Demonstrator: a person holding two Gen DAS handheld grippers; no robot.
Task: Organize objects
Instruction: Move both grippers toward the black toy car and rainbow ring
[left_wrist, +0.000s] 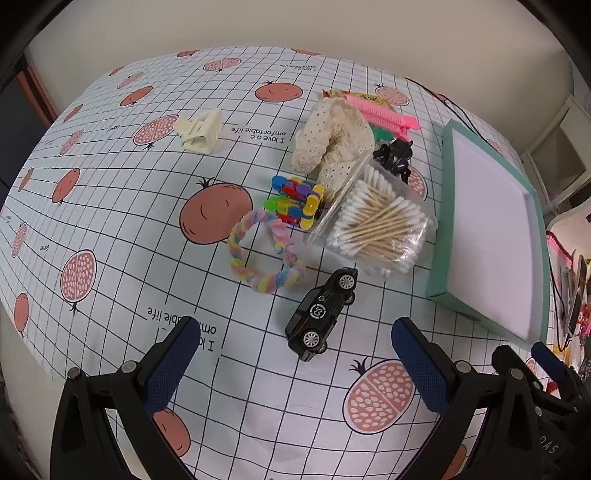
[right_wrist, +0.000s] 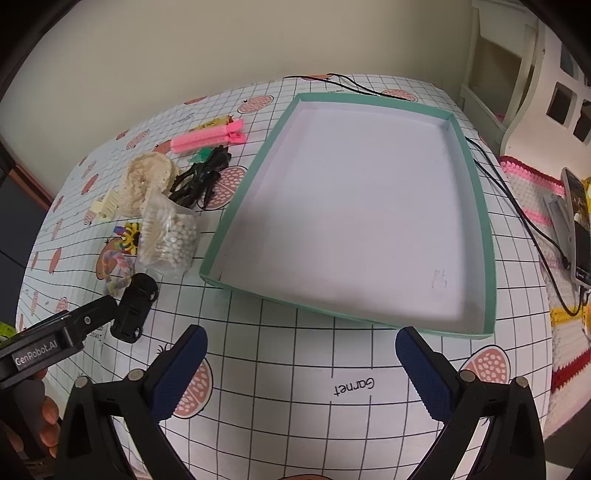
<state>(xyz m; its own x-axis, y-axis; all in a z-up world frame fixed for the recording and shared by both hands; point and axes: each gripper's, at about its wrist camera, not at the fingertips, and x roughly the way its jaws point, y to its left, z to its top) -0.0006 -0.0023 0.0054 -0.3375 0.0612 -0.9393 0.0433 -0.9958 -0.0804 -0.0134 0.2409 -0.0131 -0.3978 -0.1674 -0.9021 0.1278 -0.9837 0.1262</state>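
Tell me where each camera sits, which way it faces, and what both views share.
Left wrist: on the left gripper, looking forward and down at the toy car, cotton swabs and other clutter; its own open fingers show, with the right gripper at the lower right.
Right wrist: on the right gripper, facing the tray, which holds nothing; its open fingers show, plus the left gripper at the left edge and fingertips of a hand.
Shared: tray, car, swabs, pink clip, tablecloth.

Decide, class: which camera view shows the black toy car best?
The left wrist view: the black toy car lies in plain sight ahead of the open left gripper, roof emblem and wheels clear. The right wrist view shows it small at the edge, partly hidden.
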